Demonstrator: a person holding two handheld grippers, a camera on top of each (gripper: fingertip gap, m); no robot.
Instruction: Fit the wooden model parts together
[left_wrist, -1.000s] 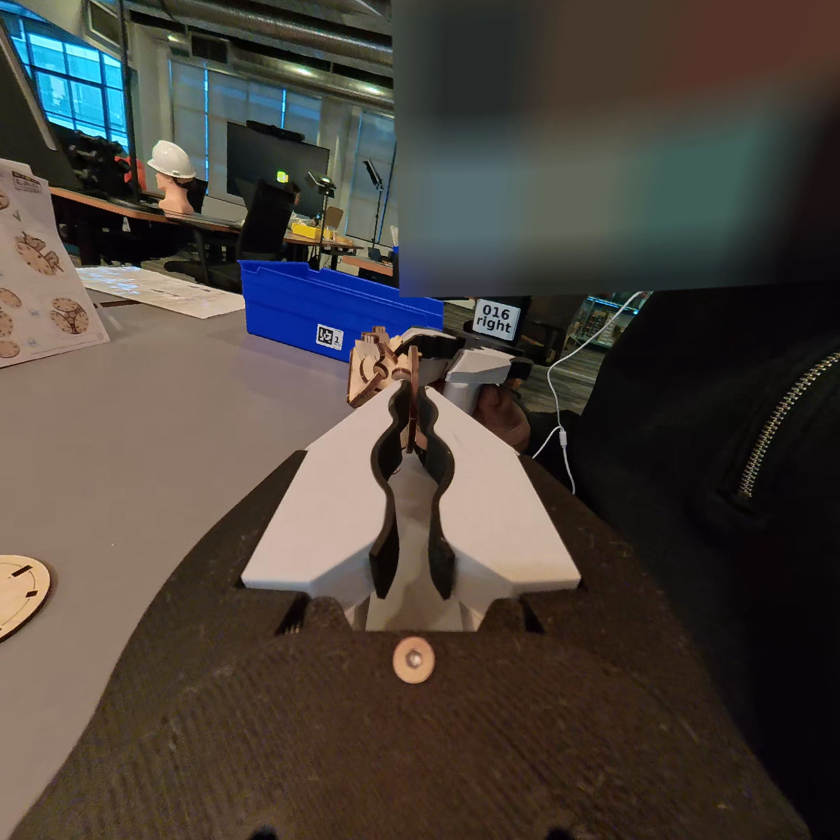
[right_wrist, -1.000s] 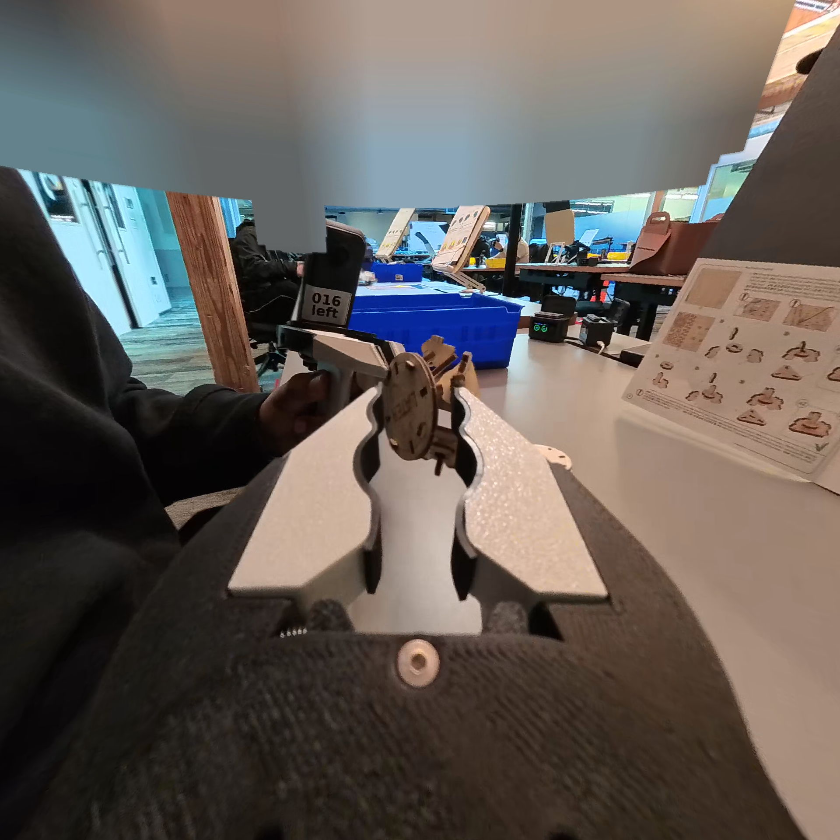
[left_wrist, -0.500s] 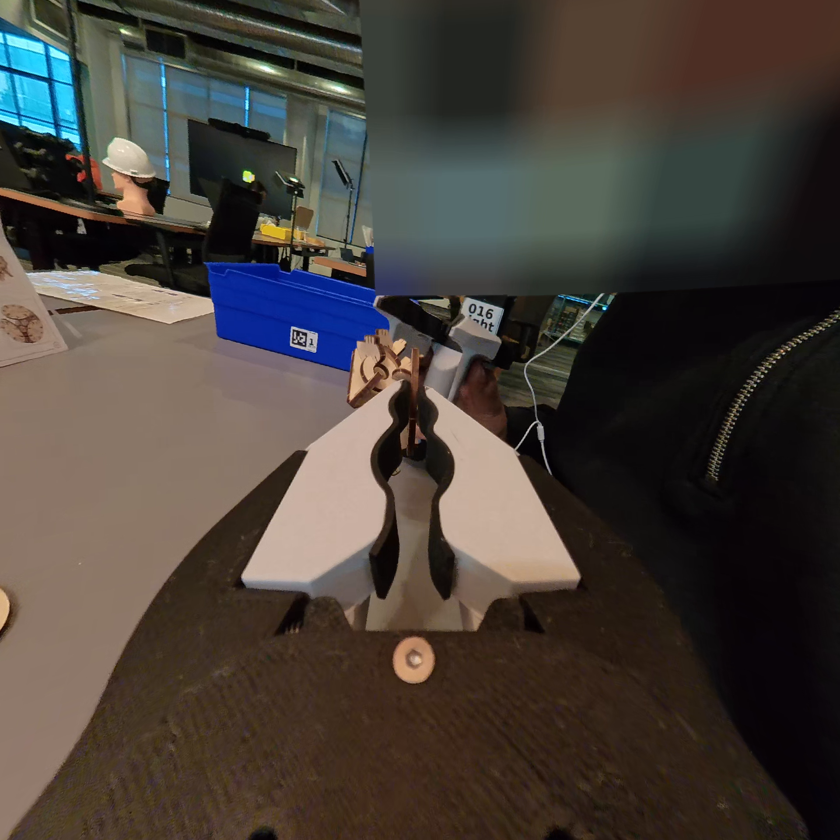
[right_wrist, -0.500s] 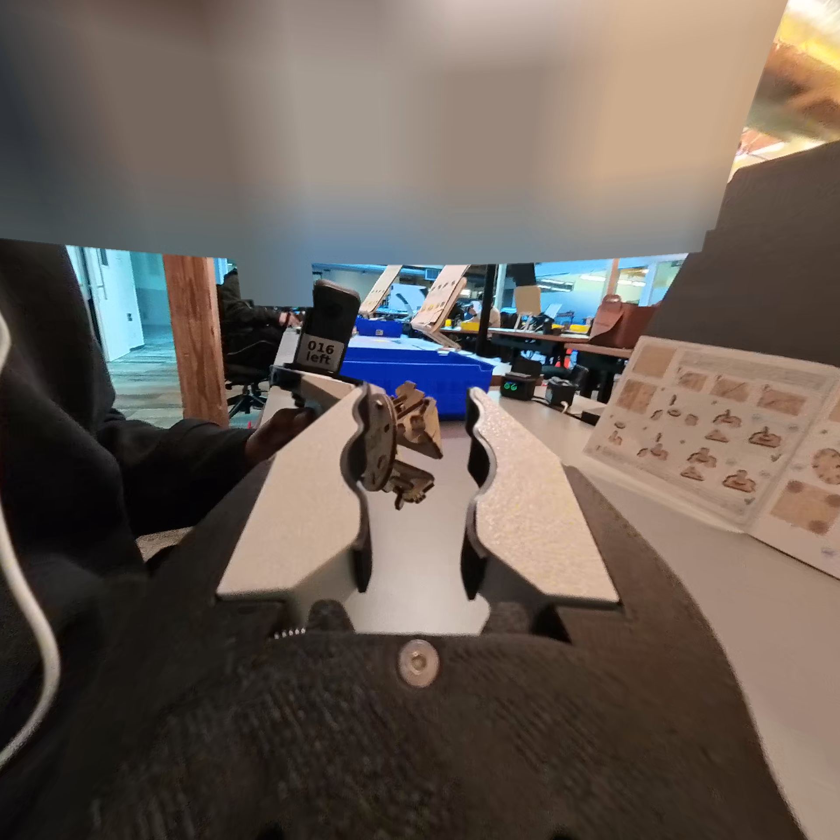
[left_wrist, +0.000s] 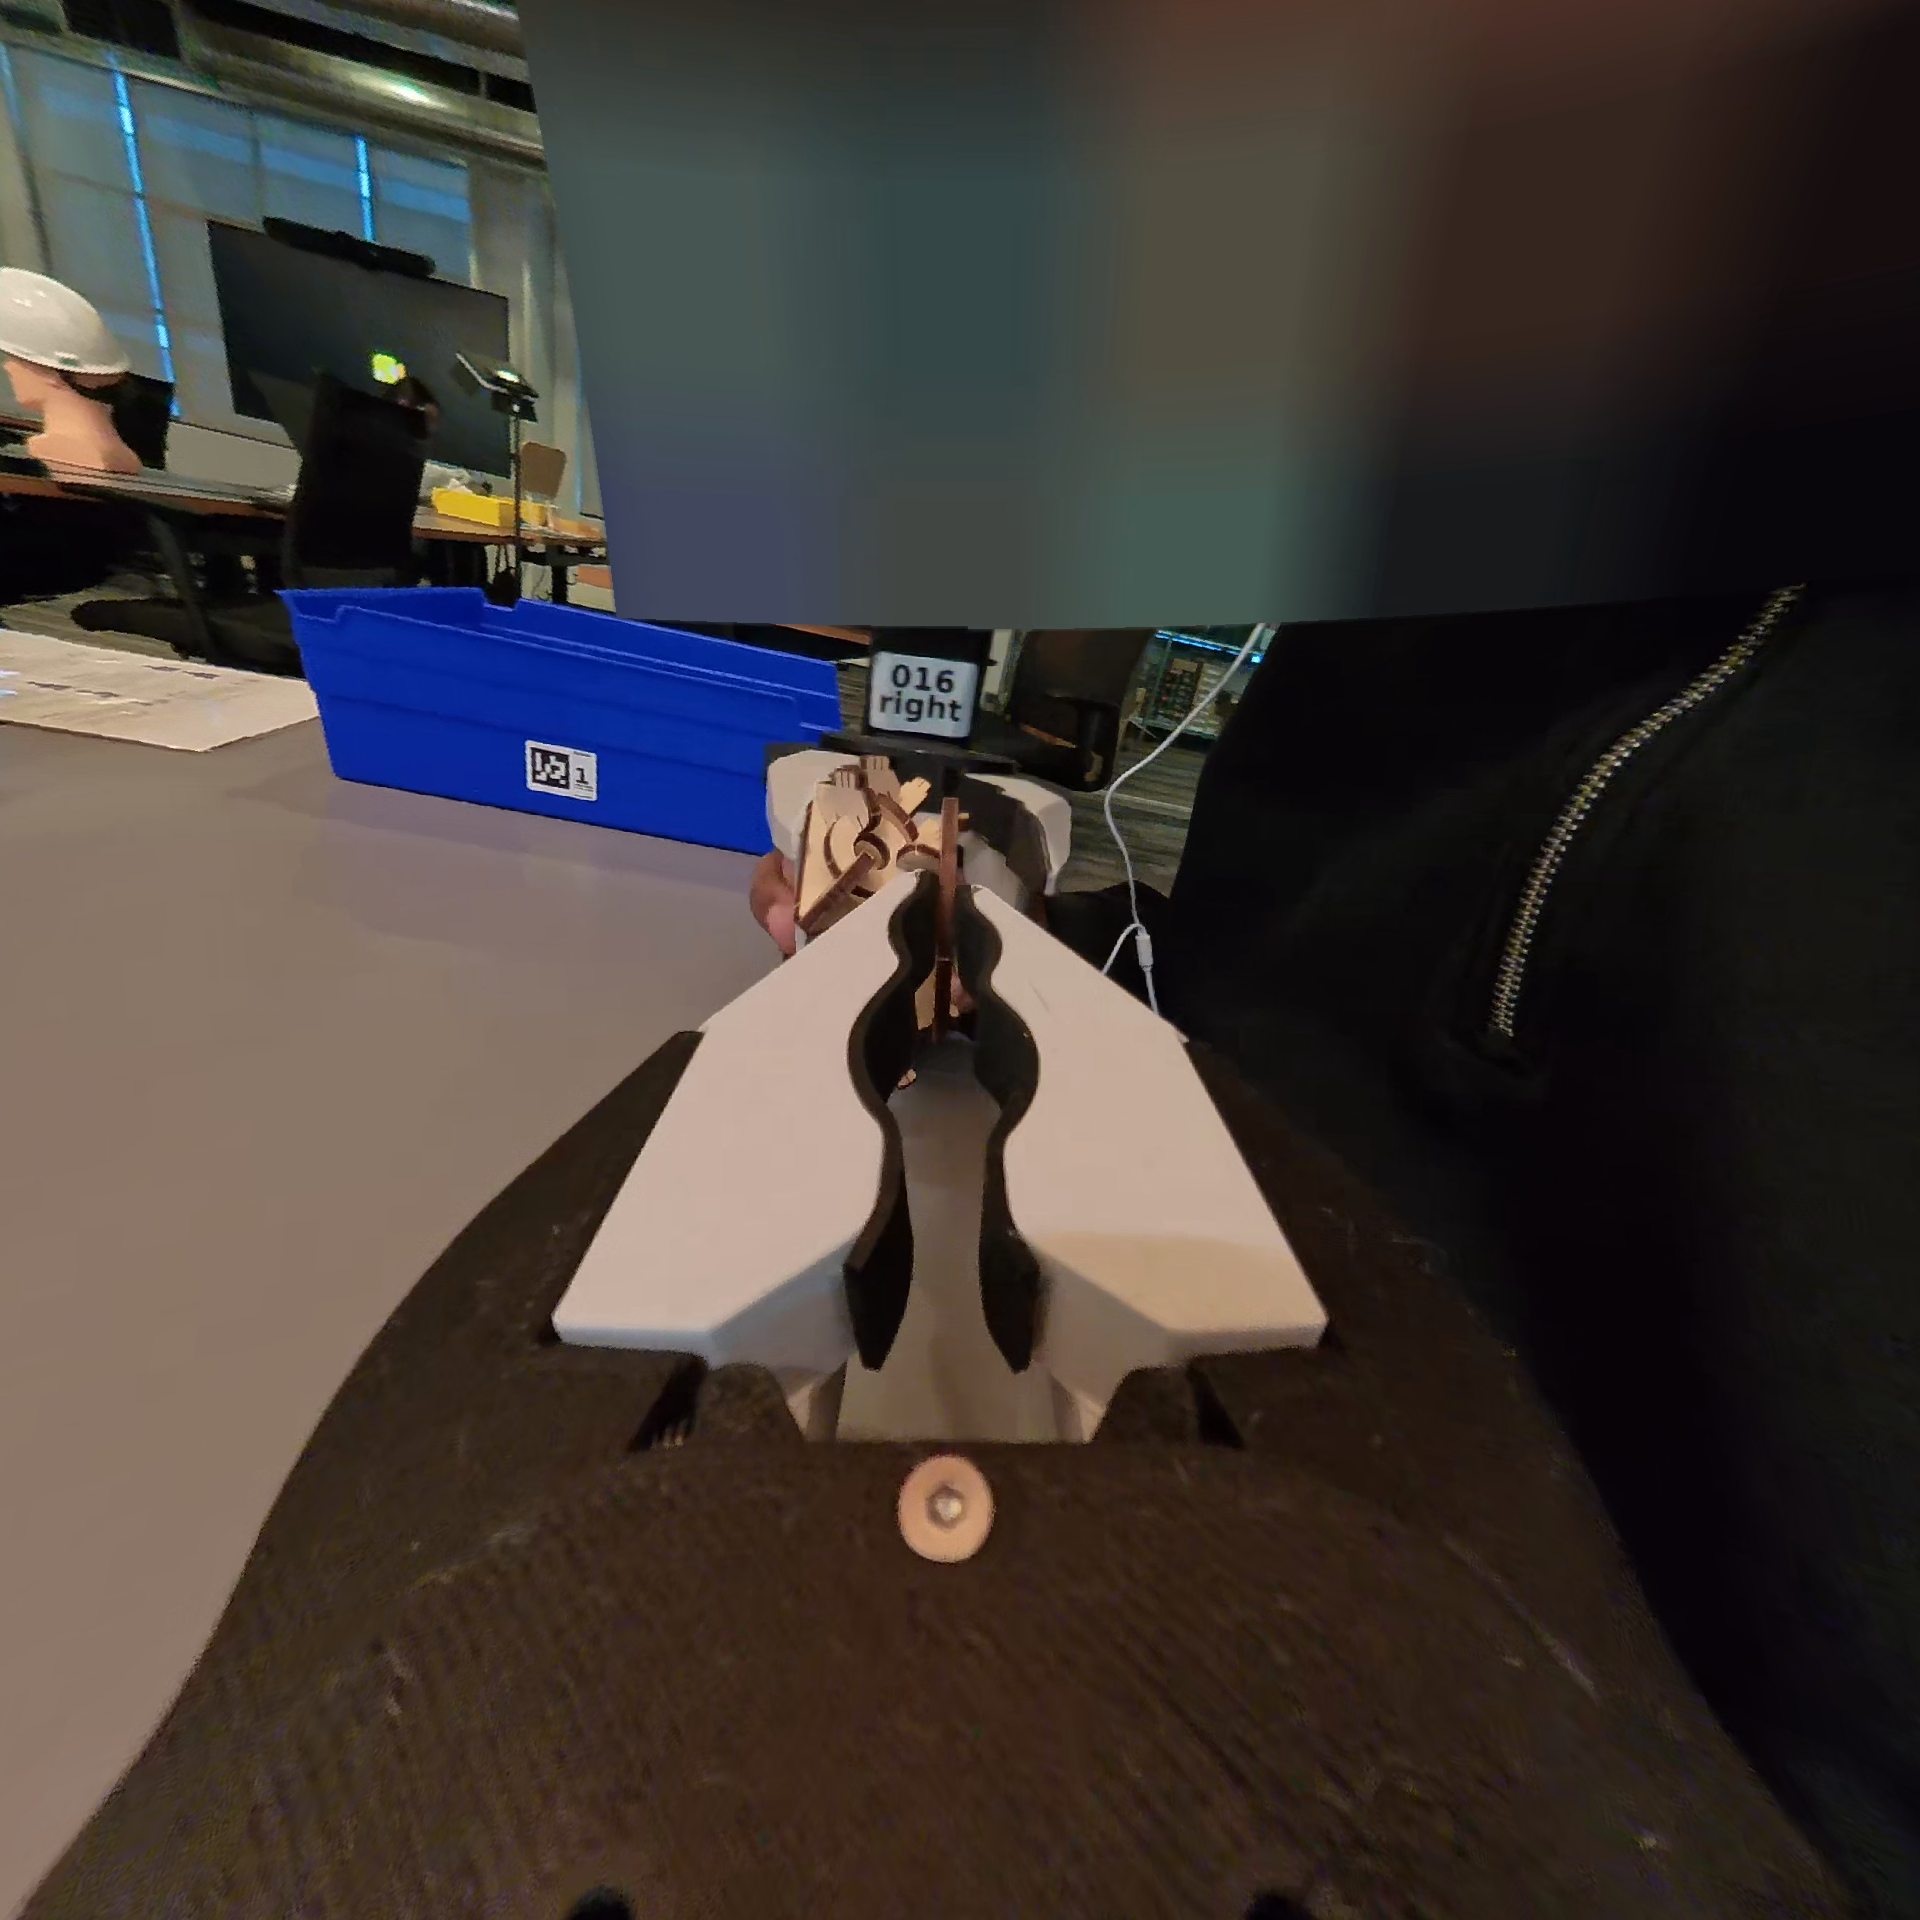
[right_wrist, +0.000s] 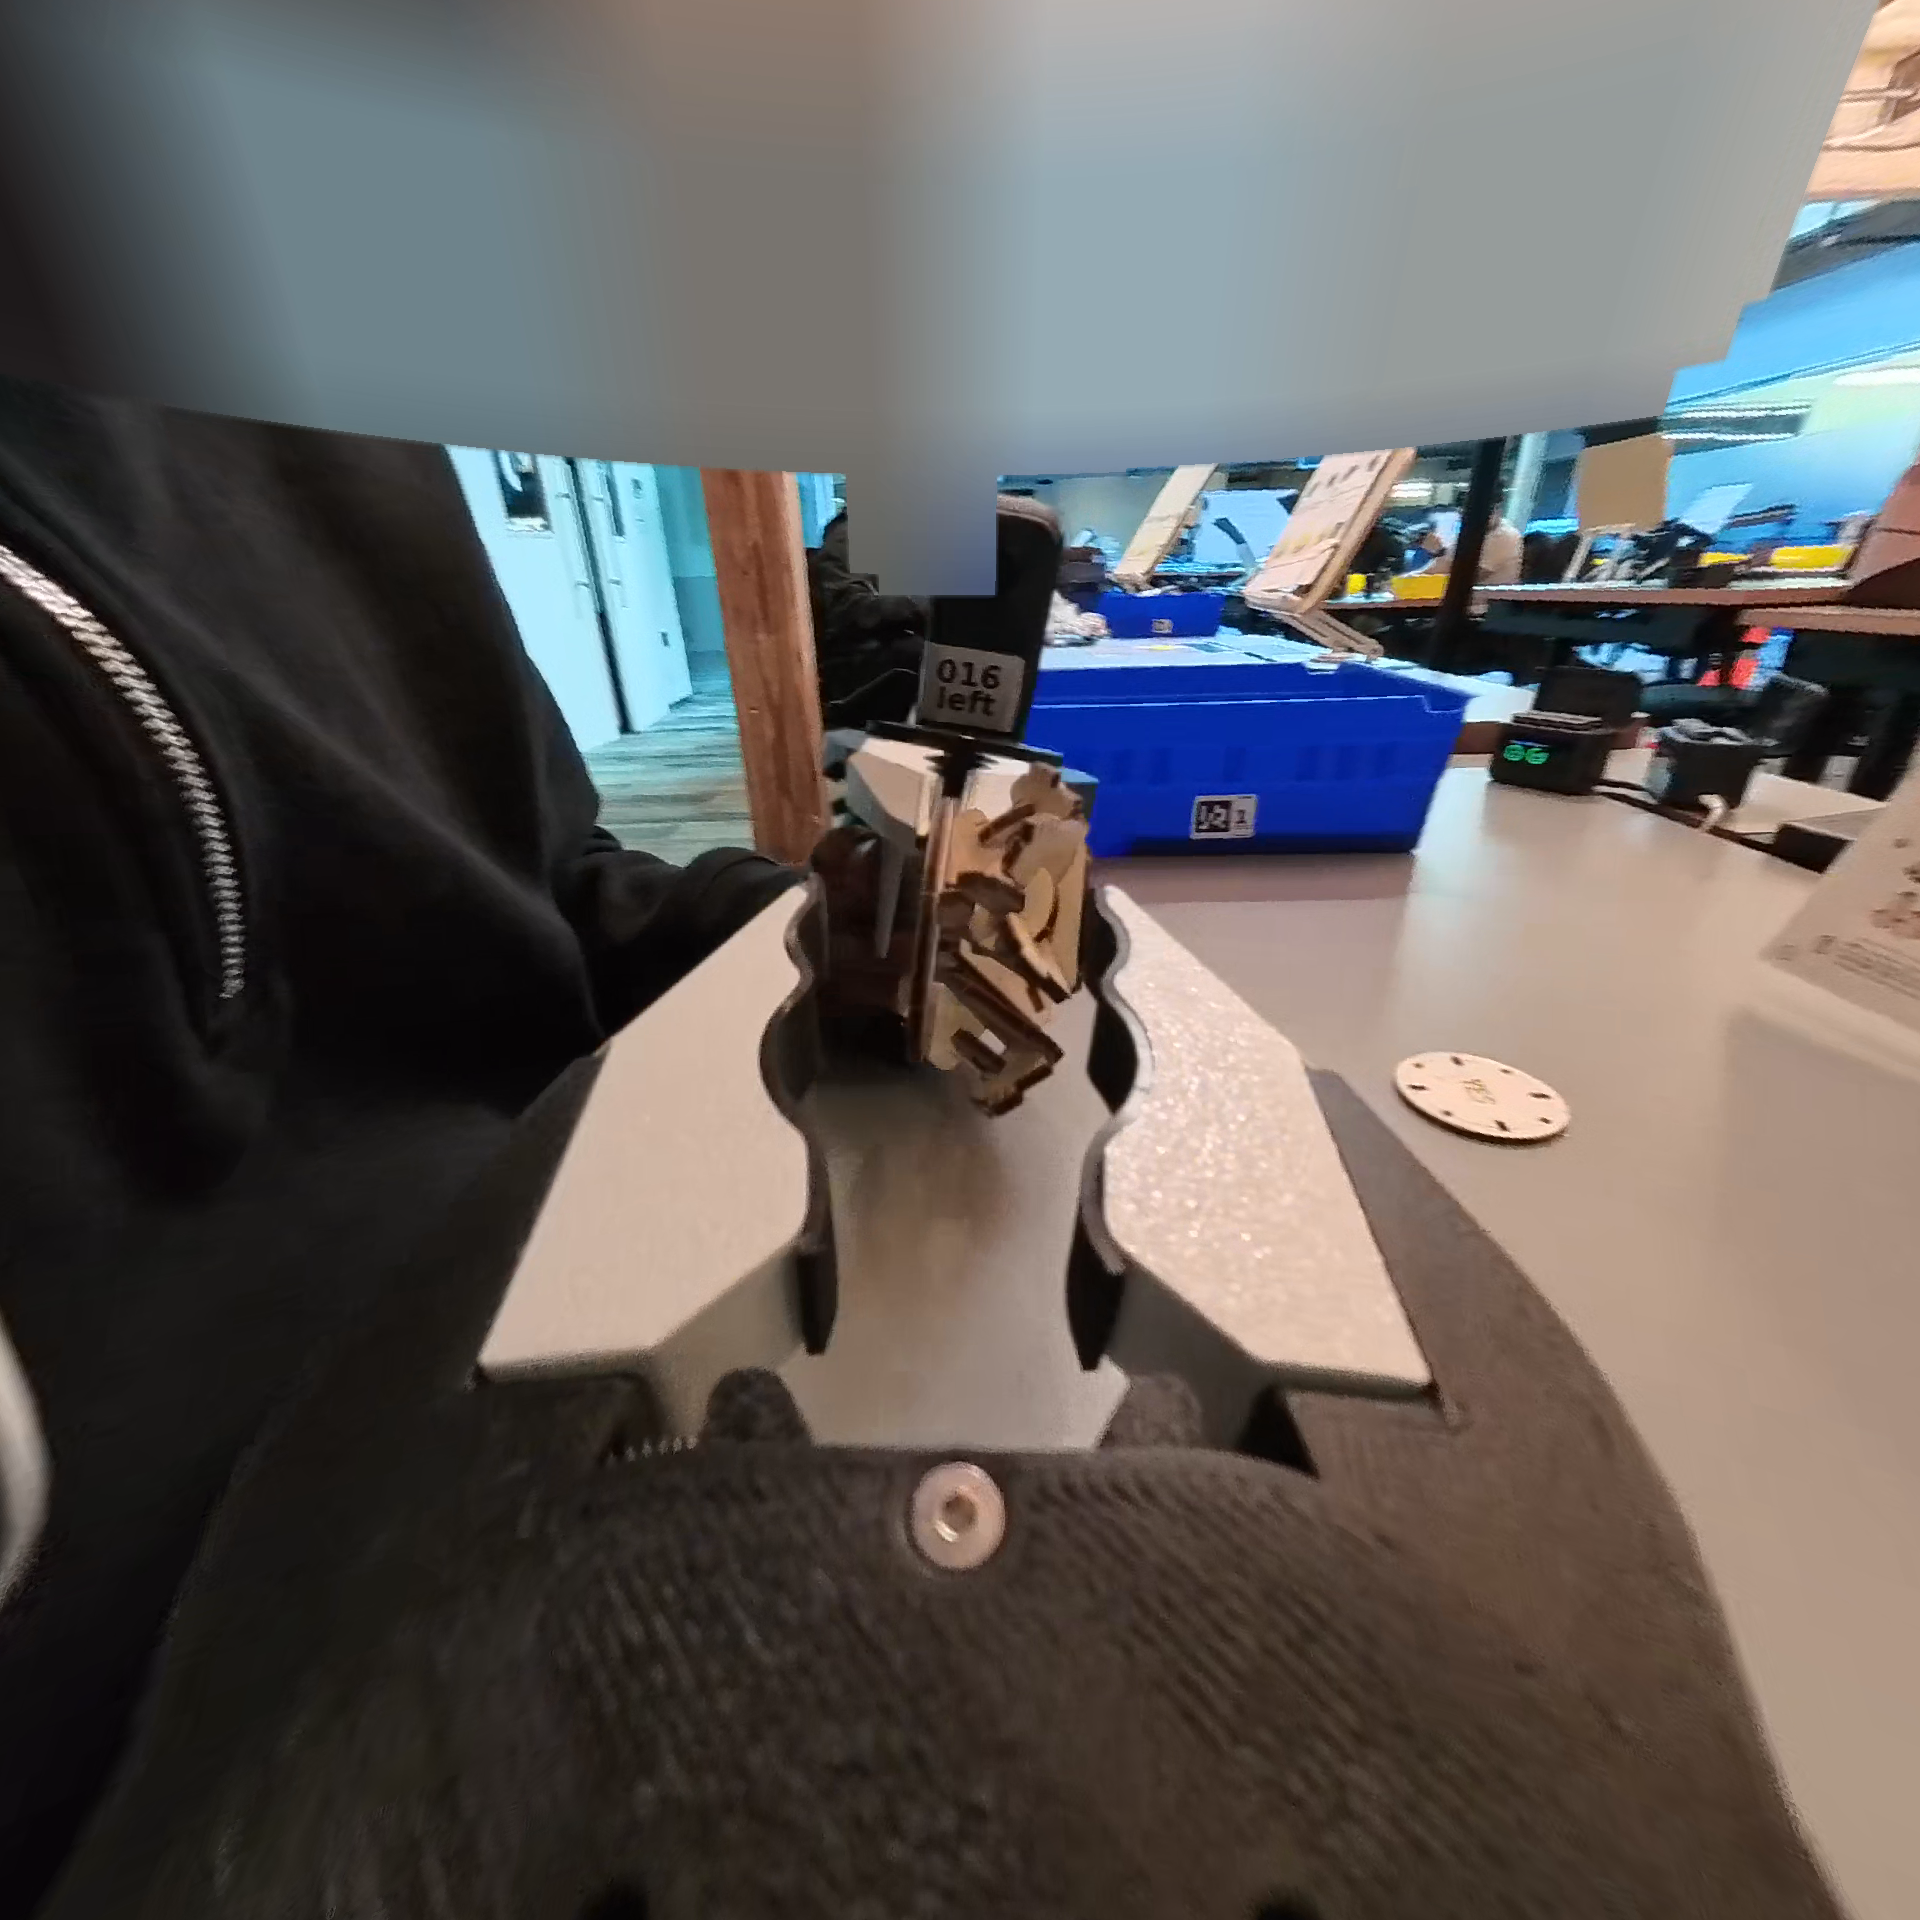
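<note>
My left gripper is shut on the thin edge-on plate of a small wooden gear assembly and holds it up above the grey table. My right gripper faces it head on with its jaws wide apart. The assembly stands between the right fingers, with a gap showing at each pad. The left gripper shows in the right wrist view, pinching the plate from behind. The right gripper shows behind the assembly in the left wrist view.
A blue bin stands on the table beyond the grippers and also shows in the right wrist view. A loose wooden disc lies on the table to the right. An instruction sheet stands at the far right. A person's black jacket is close by. Left and right tips are no more than a few centimetres apart.
My right gripper's jaws have widened and no longer press on the wooden assembly, and it has swung to face the left gripper. My left gripper has stayed shut on the plate.
</note>
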